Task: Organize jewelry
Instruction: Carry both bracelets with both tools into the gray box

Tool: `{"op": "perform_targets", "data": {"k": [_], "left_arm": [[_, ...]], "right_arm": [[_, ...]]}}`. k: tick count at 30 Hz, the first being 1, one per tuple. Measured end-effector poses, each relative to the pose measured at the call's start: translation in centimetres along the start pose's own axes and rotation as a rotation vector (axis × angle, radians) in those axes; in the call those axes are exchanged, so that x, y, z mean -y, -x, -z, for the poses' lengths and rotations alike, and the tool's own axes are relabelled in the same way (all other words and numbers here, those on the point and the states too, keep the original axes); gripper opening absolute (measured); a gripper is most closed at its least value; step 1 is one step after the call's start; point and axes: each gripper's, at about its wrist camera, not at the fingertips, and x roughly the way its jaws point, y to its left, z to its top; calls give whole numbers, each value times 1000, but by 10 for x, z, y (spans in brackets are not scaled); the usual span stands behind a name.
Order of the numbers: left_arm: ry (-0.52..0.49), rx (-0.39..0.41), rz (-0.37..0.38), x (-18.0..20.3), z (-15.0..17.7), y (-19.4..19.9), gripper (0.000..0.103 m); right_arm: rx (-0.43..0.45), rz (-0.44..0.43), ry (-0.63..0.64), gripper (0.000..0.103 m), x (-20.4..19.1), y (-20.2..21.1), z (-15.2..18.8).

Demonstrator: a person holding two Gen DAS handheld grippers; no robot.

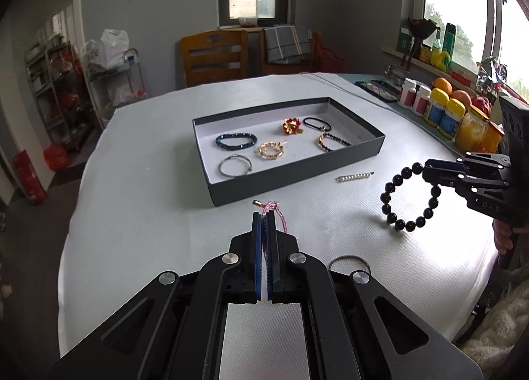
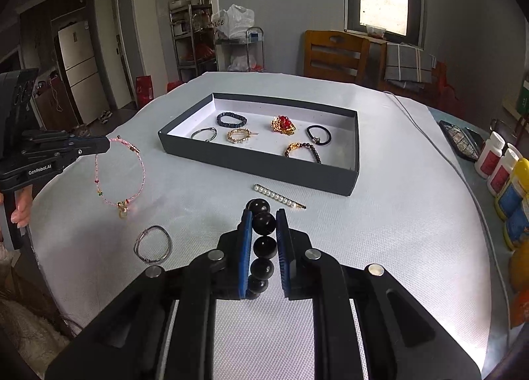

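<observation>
Black beads (image 2: 263,241), hard and slippery, sat clamped in the right claw (image 2: 263,224); the left claw (image 1: 264,218) pinched a limp pink bracelet (image 2: 122,175).

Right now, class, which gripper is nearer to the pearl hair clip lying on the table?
Right. The right gripper, shut on the black bead bracelet, hangs just short of the pearl hair clip. The left gripper, holding the pink bracelet, is well off to the side.

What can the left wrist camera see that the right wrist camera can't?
Only the left wrist view shows the oranges by the window and the whole black bead bracelet hanging from the right claw. Only the right wrist view shows the fridge and the pink bracelet's full loop. Both show the jewelry box and the pearl hair clip.
</observation>
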Motion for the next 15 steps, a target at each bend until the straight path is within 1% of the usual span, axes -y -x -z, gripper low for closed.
{"op": "perform_targets", "data": {"k": [8, 15], "left_arm": [[-5, 34, 5, -4, -18, 4, 2], [-24, 72, -5, -2, -52, -4, 2]], "right_arm": [[27, -6, -7, 14, 5, -1, -25], [75, 4, -21, 14, 16, -2, -57]]}}
